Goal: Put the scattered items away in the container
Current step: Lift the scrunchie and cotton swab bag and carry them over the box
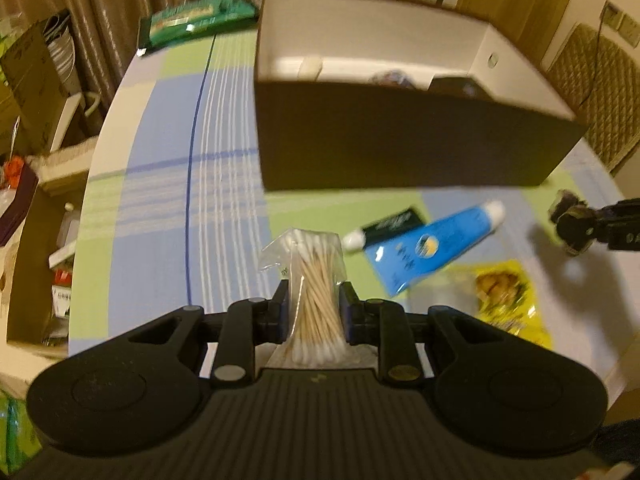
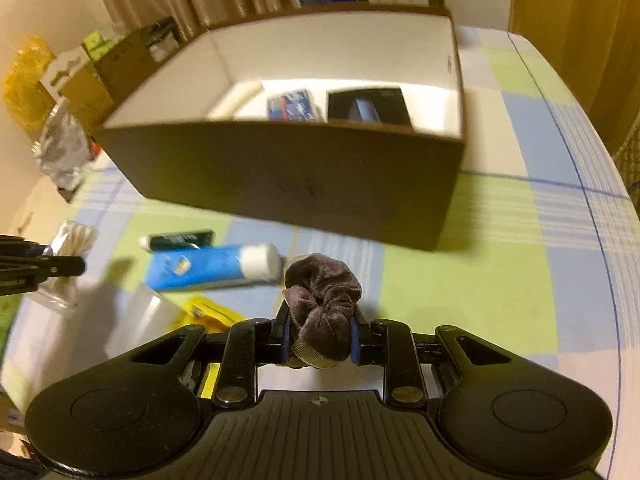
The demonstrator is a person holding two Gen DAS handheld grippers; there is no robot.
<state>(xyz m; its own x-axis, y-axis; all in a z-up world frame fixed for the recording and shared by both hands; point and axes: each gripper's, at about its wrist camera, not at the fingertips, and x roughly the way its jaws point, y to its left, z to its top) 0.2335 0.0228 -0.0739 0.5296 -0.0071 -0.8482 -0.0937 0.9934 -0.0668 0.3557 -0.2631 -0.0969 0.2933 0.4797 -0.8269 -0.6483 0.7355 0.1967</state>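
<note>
My left gripper (image 1: 314, 294) is shut on a clear bag of cotton swabs (image 1: 310, 252), held upright above the checked tablecloth. My right gripper (image 2: 320, 320) is shut on a brown velvet scrunchie (image 2: 320, 284). Ahead of both stands the brown box (image 1: 400, 140) (image 2: 300, 176), open at the top, with a blue packet (image 2: 290, 106) and a black carton (image 2: 368, 106) inside. On the cloth in front of the box lie a blue tube (image 1: 424, 248) (image 2: 208, 268), a small black tube (image 1: 394, 220) (image 2: 180, 239) and a yellow packet (image 1: 504, 296). The right gripper (image 1: 572, 224) shows at the right edge of the left wrist view.
A green packet (image 1: 196, 20) lies at the table's far left corner. Cardboard boxes (image 1: 32, 68) and clutter stand off the table's left edge. A quilted chair back (image 1: 600, 80) is at the far right. Curtains hang behind the box.
</note>
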